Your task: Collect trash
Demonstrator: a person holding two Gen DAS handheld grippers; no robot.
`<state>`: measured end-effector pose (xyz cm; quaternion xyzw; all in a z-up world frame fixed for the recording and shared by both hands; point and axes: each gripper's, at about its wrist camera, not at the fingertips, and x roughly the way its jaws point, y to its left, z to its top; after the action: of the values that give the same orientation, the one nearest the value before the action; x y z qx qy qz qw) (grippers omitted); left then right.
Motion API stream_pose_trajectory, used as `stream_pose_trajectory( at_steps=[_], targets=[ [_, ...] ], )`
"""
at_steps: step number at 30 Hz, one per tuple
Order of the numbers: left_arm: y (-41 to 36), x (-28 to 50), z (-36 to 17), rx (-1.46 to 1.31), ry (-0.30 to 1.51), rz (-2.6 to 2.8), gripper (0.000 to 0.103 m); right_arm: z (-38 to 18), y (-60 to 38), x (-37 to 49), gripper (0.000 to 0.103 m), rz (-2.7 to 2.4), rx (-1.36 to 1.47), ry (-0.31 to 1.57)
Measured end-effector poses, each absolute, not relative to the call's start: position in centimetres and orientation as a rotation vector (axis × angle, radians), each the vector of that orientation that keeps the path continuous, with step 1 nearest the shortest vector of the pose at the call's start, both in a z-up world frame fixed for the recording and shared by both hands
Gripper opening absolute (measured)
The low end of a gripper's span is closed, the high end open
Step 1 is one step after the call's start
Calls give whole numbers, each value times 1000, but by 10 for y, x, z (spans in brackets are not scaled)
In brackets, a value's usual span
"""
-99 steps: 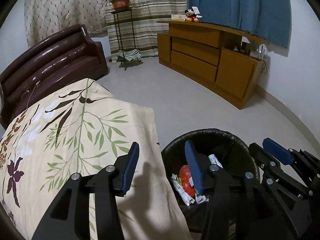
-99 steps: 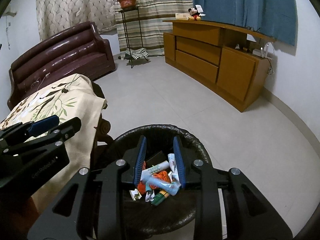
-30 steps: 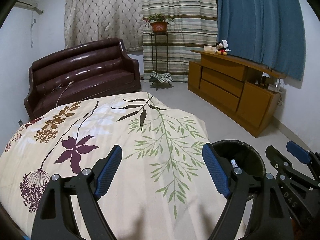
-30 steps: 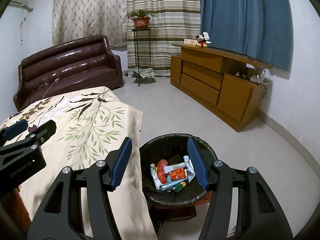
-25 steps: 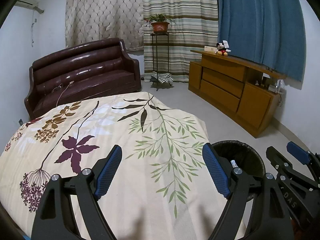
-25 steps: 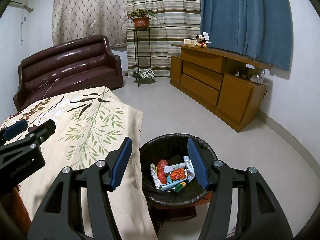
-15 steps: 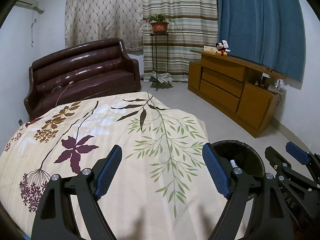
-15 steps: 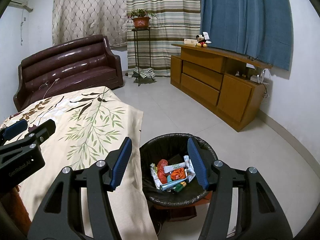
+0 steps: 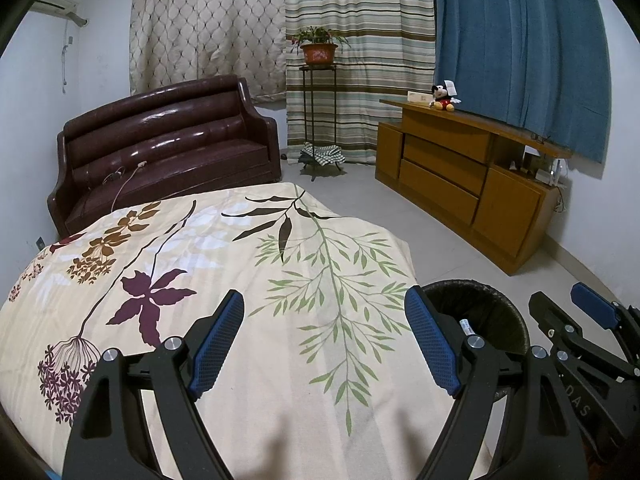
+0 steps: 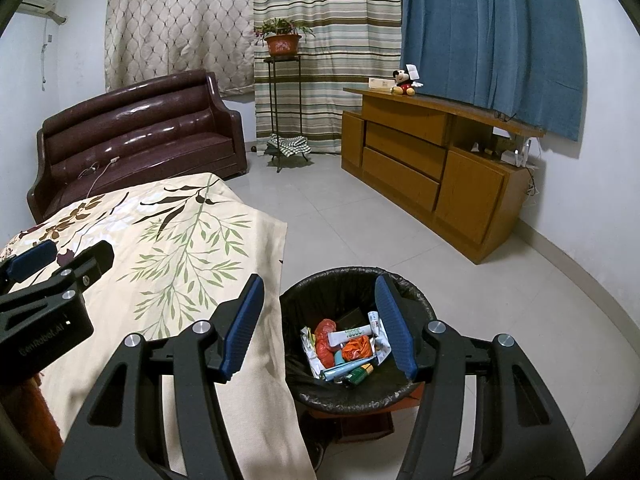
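Tabletop (image 9: pixel 280 420) under floral cloth, no litter seen on it; black bin (image 10: pixel 424 394) just beside its edge, trash (image 10: pixel 348 350) inside.
Left gripper (image 9: pixel 326 344) over tabletop, right gripper (image 10: pixel 318 326) above bin: jaws wide apart, holding nothing. Best to scan tabletop and floor before retreating.

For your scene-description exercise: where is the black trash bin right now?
In the right wrist view, the black trash bin stands on the tiled floor, low and centre, framed by the open right gripper, just right of the floral tablecloth edge.
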<state>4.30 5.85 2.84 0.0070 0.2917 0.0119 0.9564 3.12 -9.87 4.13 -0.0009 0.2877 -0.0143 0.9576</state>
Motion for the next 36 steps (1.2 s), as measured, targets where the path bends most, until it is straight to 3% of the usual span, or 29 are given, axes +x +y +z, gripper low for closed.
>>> stream_pose_trajectory(
  at_steps=[36],
  targets=[
    [56, 43, 29, -6, 590, 13, 80, 41, -98, 31, 56, -28, 0, 584]
  ],
)
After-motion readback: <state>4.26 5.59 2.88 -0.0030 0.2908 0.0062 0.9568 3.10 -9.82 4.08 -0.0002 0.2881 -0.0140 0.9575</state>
